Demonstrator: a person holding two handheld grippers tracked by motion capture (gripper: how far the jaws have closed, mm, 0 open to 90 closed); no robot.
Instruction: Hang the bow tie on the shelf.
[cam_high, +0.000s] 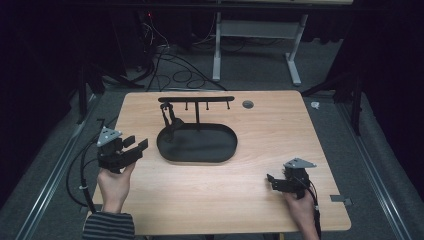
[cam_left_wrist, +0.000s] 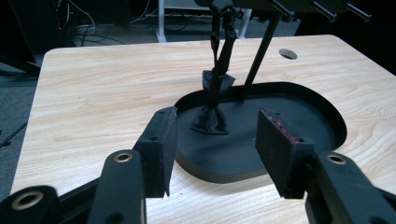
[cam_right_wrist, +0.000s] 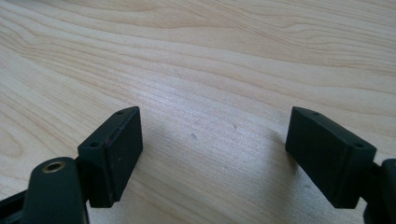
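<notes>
High view: the left tool (cam_high: 131, 146) sits over the near left part of the desk (cam_high: 280, 130), held in a hand (cam_high: 115, 185) with a striped sleeve (cam_high: 109, 226) behind it. Its jaws are spread and pinch nothing. They point toward the black oval tray (cam_high: 226, 150), which lies just ahead of the tool's tips and apart from them. A black stand (cam_high: 196, 100) rises from the far side of the tray, a post carrying a bar with short pegs. A dark strap-like thing (cam_high: 169, 121) hangs from the peg at the bar's end nearest the left tool, and its lower end reaches down to the tray floor.

The left gripper view looks between the two pads (cam_left_wrist: 161, 149) at the tray (cam_left_wrist: 322, 100), with its near rim lying between and just beyond them. The hanging thing (cam_left_wrist: 215, 93) is straight ahead of the tool, past the rim, its bottom crumpled on the tray floor. Nothing is between the pads. One pad carries reddish marks on its edge.

The right tool (cam_high: 274, 181) rests low over the near right part of the desk, well apart from the tray and the stand, in the other hand (cam_high: 302, 210). In the right gripper view its pads (cam_right_wrist: 114, 154) stand wide apart above bare wood (cam_right_wrist: 210, 70), with nothing between them.
</notes>
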